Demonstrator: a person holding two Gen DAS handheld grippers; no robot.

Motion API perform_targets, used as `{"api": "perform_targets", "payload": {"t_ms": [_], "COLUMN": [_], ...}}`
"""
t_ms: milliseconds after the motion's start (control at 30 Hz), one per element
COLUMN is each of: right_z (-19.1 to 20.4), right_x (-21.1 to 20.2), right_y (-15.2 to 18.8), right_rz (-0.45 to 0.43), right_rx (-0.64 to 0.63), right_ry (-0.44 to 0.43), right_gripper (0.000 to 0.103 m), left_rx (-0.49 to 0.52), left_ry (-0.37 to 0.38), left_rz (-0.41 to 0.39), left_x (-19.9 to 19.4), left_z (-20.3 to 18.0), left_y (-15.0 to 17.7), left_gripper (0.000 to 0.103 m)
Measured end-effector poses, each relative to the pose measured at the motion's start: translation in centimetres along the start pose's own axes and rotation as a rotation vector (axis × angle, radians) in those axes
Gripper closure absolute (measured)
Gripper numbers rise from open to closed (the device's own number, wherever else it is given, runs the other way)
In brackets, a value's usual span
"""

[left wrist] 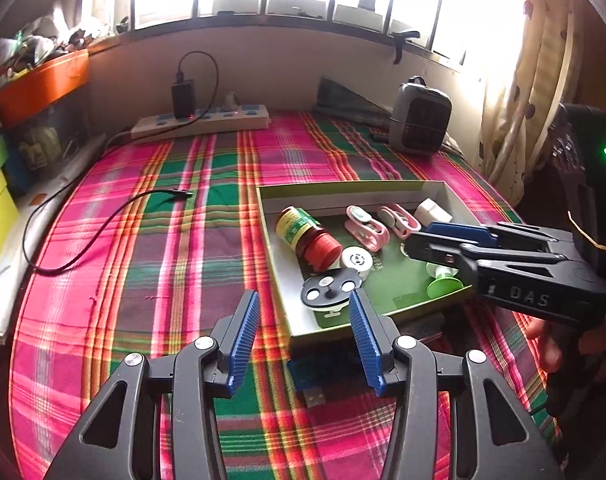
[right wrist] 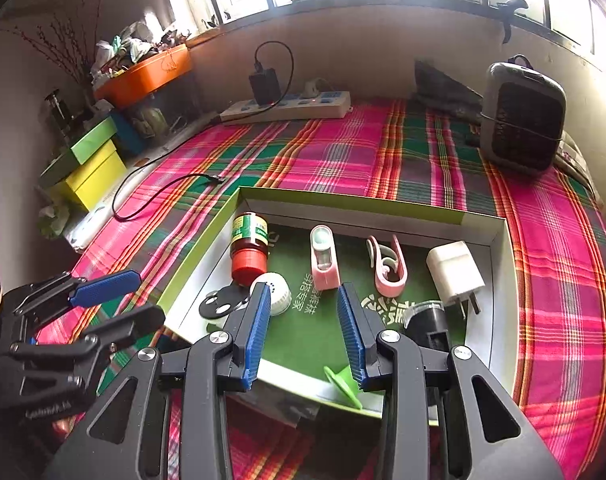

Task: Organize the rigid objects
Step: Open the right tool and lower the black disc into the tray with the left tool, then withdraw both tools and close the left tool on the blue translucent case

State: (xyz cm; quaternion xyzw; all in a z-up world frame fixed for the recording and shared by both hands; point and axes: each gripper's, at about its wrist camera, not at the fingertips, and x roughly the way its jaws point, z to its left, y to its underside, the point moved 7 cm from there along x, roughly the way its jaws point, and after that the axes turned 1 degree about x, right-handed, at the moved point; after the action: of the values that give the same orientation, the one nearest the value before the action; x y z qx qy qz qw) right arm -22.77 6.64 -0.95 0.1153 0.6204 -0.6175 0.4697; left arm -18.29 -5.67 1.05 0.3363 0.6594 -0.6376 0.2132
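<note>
A shallow cardboard tray (right wrist: 499,280) with a green floor sits on the plaid-covered surface (right wrist: 343,152), and it holds the small rigid objects. Along its far side, from left to right, lie a red-capped bottle (right wrist: 249,248) on its side, a pink clip (right wrist: 323,258), a second pink clip (right wrist: 389,272) and a white plug adapter (right wrist: 455,272). Nearer you are a white round disc (right wrist: 277,290), a flat black disc with holes (right wrist: 219,304), a black cylinder (right wrist: 425,320) and a green spool (right wrist: 343,386) by the near edge.

Your right gripper (right wrist: 305,328) hovers over the tray's near edge, its blue fingers (right wrist: 259,328) apart with nothing between them. Your left gripper (left wrist: 305,340) hangs just left of the tray, fingers (left wrist: 245,340) wide apart and empty.

Beyond the tray, a white power strip (right wrist: 291,106) lies by the wall, a grey heater (right wrist: 523,116) stands at the right, and a loose black cable (left wrist: 83,232) trails across the cloth.
</note>
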Motion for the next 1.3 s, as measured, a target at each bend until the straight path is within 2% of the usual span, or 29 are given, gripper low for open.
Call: {"api": "perform_targets", "payload": {"t_ms": [200,533,800,1033,1300], "right_z": [-0.2,-0.6,0.2,0.0,-0.3], "right_x": [-1.3,-4.1,-3.7,-3.5,-3.6], "right_y": [1.4,4.4,7.0,7.8,8.0], "right_rz": [-0.014,-0.048,-0.011,0.0,-0.002], "right_rx": [-0.004,-0.032,-0.106,-0.094,-0.077], "right_ry": [-0.013,-0.015,0.014,0.014,0.007], "right_gripper": [0.067,0.067,0.067,0.067,0.067], "left_rx": [-0.035,-0.065,-0.027,0.011,0.041], "left_ry": [-0.006,0.036,0.087,0.115,0.126], "left_rz": [-0.004,0.033,0.07,0.12,0.127], "left_x": [-0.7,-0.2,0.9,2.4,2.0], "left_z": [1.5,2.3,0.7,-0.7,-1.9], "left_y": [0.8,2.8,3.7,4.6,5.4], "left_gripper": [0.057,0.057,0.057,0.057,0.057]}}
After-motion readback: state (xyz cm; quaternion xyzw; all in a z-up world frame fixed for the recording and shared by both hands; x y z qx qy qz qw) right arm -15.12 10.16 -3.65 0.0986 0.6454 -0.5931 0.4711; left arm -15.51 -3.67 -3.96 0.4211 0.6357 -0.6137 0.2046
